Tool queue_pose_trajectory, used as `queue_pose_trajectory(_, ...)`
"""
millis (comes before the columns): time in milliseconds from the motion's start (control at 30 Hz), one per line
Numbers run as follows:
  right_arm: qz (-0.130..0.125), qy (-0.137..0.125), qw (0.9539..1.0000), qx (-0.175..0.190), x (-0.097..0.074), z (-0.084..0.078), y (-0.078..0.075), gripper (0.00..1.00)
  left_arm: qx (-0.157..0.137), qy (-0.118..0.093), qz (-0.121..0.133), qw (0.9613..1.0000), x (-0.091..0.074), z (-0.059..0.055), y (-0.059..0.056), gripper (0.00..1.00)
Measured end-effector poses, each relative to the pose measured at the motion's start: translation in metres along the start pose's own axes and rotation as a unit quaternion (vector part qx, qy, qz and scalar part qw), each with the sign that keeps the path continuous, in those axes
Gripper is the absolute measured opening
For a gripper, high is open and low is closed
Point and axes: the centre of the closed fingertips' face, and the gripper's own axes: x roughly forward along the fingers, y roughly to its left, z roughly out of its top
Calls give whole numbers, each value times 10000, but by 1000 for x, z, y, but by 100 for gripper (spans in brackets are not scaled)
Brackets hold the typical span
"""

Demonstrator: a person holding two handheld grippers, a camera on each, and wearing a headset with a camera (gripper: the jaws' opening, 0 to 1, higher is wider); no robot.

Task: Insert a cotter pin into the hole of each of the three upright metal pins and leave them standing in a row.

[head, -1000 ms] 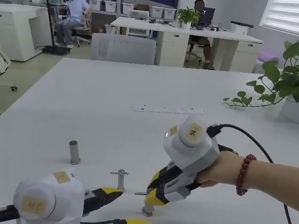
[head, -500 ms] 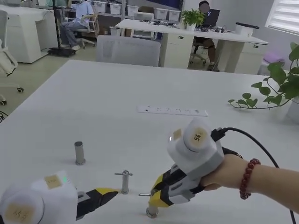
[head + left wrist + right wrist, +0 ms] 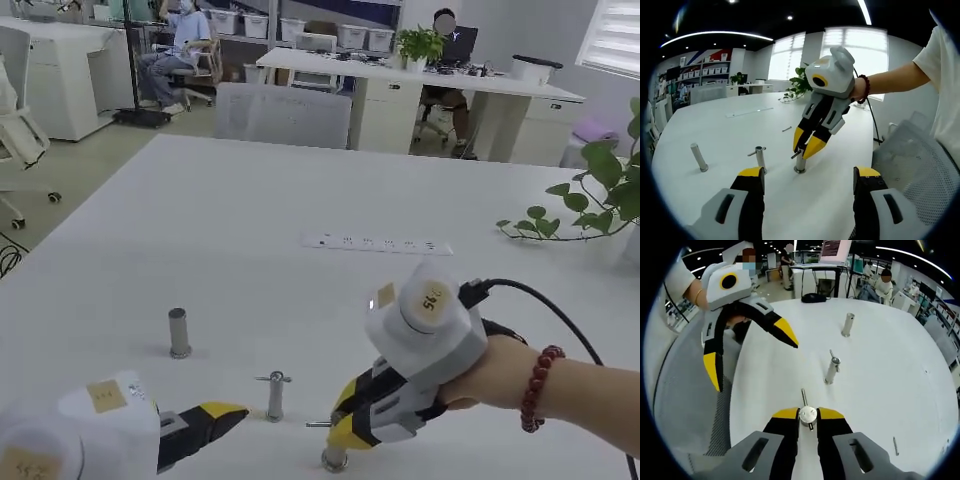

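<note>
Right gripper (image 3: 806, 149) and left gripper (image 3: 810, 175) are hovering low over the near end of a wide white tabletop (image 3: 300, 190). Closest to the person, a short upright steel pin (image 3: 800, 164) is standing directly under the right gripper's yellow tips; in the head view that gripper's body is covering the pin's top. Just beyond it a second upright steel pin (image 3: 275, 396) is standing with a thin crosspiece (image 3: 272, 378) through its top. Further off to the left a third, bare steel pin (image 3: 179, 332) is standing well apart from the other two. A loose spare cotter pin (image 3: 786, 129) is lying flat past them, and a long white power strip (image 3: 378, 243) is lying mid-table. A leafy green plant (image 3: 600, 185) is trailing over the far right edge, and a grey mesh chair (image 3: 283, 115) is standing at the far end.

The right gripper's jaws are pinching nearly together on a thin silver cotter pin (image 3: 803, 397), holding it level at the nearest pin's top with one end poking out beyond the tips. Whether it is passing through the hole, I cannot tell. The left gripper's jaws are spreading wide, gripping and touching nothing, and pointing at the nearest pin from just short of it.
</note>
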Motion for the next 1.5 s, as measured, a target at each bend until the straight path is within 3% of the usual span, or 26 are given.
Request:
queue_pose_trajectory(333,-62,17,10000,-61,-5,5,-15,13,77,16,-6,10000,-5,-2,-4,77)
queue_pose_trajectory(1033,-173,-32,9997,190,0,5,-47,13,-3,-39,176,9998,-10,-2,6,78)
queue_pose_trajectory(1500,-83,-103,9996,230,4,6,-51,13,-32,-44,197,9998,-11,0,12,77)
